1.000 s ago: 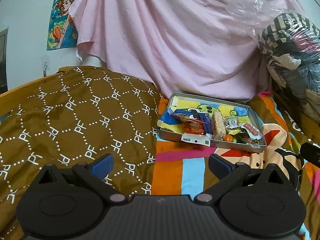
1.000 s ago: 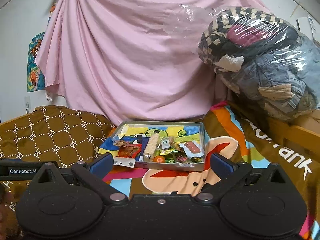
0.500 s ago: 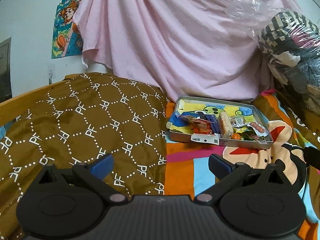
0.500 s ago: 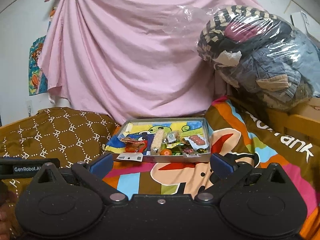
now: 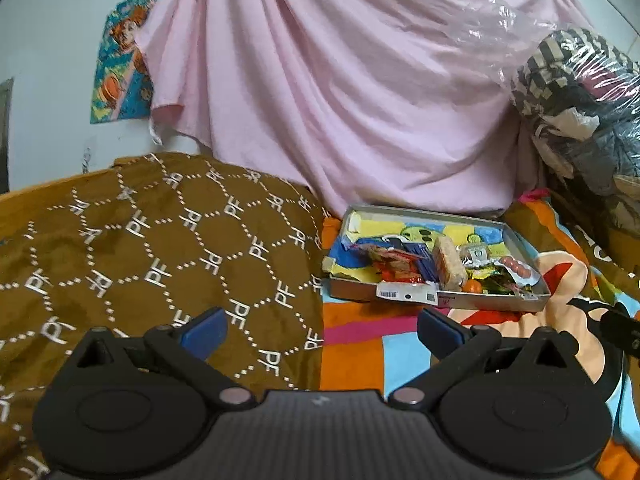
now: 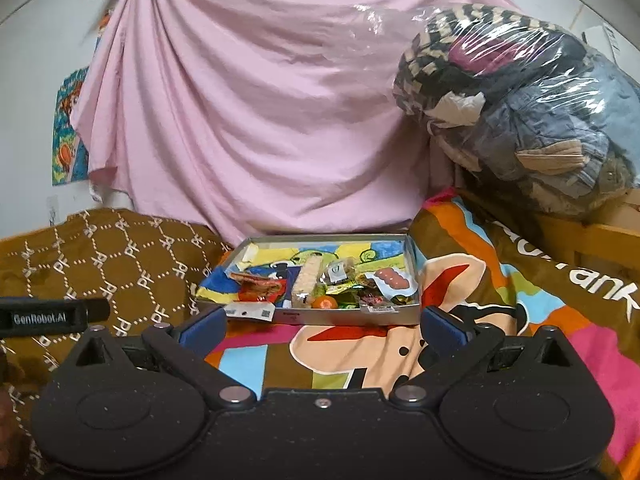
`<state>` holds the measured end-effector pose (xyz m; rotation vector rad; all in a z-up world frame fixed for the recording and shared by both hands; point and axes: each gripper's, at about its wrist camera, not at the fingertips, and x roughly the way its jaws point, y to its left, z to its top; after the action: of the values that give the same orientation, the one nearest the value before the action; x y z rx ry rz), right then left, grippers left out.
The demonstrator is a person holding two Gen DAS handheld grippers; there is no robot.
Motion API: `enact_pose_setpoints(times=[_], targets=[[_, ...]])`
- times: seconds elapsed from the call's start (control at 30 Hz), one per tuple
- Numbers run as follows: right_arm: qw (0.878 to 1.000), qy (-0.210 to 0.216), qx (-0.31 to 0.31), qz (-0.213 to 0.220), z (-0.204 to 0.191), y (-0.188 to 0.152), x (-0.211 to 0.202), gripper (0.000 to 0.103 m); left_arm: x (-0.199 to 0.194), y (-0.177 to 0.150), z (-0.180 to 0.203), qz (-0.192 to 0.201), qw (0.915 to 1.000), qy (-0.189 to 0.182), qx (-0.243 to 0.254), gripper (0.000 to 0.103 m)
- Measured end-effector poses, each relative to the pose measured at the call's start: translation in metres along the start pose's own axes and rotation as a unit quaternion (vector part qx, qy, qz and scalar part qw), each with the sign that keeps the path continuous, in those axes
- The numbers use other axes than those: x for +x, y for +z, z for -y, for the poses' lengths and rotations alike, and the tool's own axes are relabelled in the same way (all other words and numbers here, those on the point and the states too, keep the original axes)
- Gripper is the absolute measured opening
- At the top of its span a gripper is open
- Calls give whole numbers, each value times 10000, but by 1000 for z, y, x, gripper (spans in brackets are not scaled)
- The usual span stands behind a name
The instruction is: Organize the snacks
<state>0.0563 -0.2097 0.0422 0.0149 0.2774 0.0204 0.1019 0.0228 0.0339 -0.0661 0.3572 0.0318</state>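
I see a shallow, rectangular metal tray (image 6: 412, 276) lying on a soft cartoon-print bedspread (image 6: 460, 320), with a draped pink sheet (image 6: 256, 120) behind it and a brown quilted cover (image 5: 160, 240) to its left. A crinkled clear plastic bag of clothes (image 6: 520, 112) sits at the right. My left gripper (image 5: 320, 326) hangs low over the bed, fingers spread wide with nothing between them; my right gripper (image 6: 322, 324) does likewise, pointed at the tray. The snacks (image 6: 320, 284) lie jumbled in the tray's near half: glossy wrappers, a pale wafer bar (image 6: 306, 280), a small orange sweet (image 6: 324, 302).
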Motion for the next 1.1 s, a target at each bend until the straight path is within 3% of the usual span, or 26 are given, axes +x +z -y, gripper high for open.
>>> enact_pose_setpoints(times=[0.17, 0.53, 1.1], targets=[[10000, 65, -55, -28, 1, -2, 26, 102, 19, 1, 4, -18, 9999, -155, 18, 103], [9996, 5, 4, 268, 11, -17, 52, 102, 46, -25, 11, 33, 9999, -8, 131, 103], [9999, -88, 119, -41, 14, -53, 70, 102, 59, -44, -2, -315, 9995, -61, -56, 103]])
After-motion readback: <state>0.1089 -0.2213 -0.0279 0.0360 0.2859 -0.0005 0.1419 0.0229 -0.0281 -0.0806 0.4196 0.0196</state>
